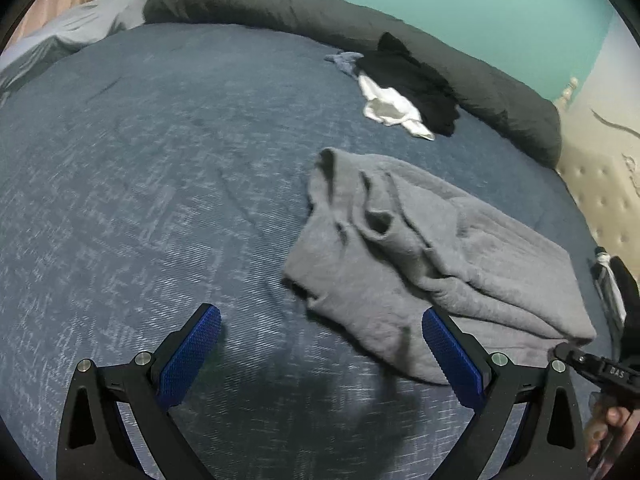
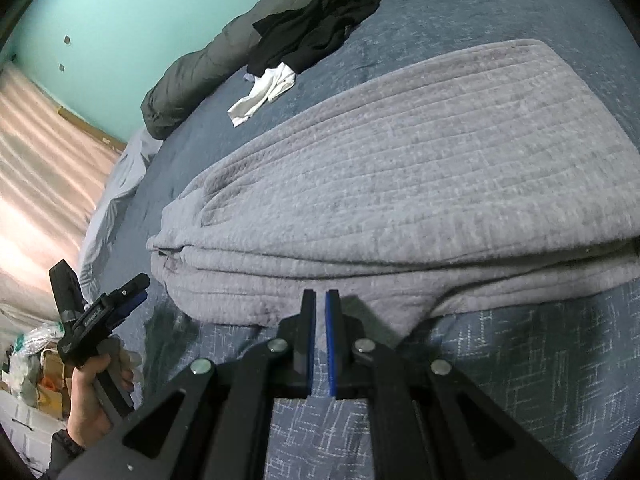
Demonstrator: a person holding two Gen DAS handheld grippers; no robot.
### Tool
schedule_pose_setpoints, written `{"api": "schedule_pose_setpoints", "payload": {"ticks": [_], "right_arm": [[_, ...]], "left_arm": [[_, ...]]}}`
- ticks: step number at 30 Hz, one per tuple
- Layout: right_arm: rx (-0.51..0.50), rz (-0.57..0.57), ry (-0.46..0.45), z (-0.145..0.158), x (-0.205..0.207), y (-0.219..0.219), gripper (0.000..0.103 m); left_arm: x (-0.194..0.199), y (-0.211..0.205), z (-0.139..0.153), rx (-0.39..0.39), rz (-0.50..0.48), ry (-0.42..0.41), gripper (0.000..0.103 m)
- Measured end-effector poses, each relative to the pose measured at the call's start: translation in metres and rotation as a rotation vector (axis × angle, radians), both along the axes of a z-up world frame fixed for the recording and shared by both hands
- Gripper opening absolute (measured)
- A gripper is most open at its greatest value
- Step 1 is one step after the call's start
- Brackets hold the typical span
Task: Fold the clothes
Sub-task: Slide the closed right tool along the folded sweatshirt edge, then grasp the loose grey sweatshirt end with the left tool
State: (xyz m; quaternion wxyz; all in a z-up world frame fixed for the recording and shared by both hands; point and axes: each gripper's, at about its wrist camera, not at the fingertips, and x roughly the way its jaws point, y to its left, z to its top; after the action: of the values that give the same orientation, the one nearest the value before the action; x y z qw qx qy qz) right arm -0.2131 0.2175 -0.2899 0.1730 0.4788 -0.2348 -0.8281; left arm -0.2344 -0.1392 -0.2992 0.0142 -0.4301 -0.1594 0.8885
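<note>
A grey ribbed garment [image 1: 432, 248] lies folded on the blue bedcover [image 1: 140, 168], rumpled at its left end. My left gripper [image 1: 320, 332] hangs open just above the cover at the garment's near left corner, and its right pad [image 1: 444, 348] overlaps the cloth edge. In the right wrist view the same garment [image 2: 400, 184] fills the middle. My right gripper [image 2: 320, 296] is shut, its tips at the garment's near folded edge, and no cloth shows between the pads. The left gripper [image 2: 134, 286] appears at the left, held by a hand [image 2: 88, 392].
A black garment [image 1: 412, 76] and a white one [image 1: 384, 110] lie in a heap at the far side. A dark grey duvet [image 1: 320, 16] is bunched along the teal wall. A tufted beige headboard [image 1: 600, 192] bounds the right. Boxes and bags [image 2: 36, 364] sit beside the bed.
</note>
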Motion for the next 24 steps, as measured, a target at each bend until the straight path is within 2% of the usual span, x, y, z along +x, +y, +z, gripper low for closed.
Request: {"api": "schedule_pose_setpoints", "payload": {"ticks": [4,15,20,24], "right_arm": [[-0.028,-0.02,-0.003,-0.001,0.001,0.01,0.005],[-0.066,-0.031,0.012,0.003,0.002,0.02,0.005],[-0.084,-0.032,0.004,0.001,0.001,0.021,0.005],[-0.09,-0.033,0.003,0.0,0.001,0.023,0.005]], "left_arm": [[-0.006,0.002,-0.005,0.05,0.001,-0.01,0.103],[-0.021,0.01,-0.023,0.09,0.028,-0.055,0.103],[-0.022,0.002,-0.033,0.176,0.076,-0.051,0.102],[-0.026,0.006,-0.035,0.164,0.086,-0.062,0.102]]}}
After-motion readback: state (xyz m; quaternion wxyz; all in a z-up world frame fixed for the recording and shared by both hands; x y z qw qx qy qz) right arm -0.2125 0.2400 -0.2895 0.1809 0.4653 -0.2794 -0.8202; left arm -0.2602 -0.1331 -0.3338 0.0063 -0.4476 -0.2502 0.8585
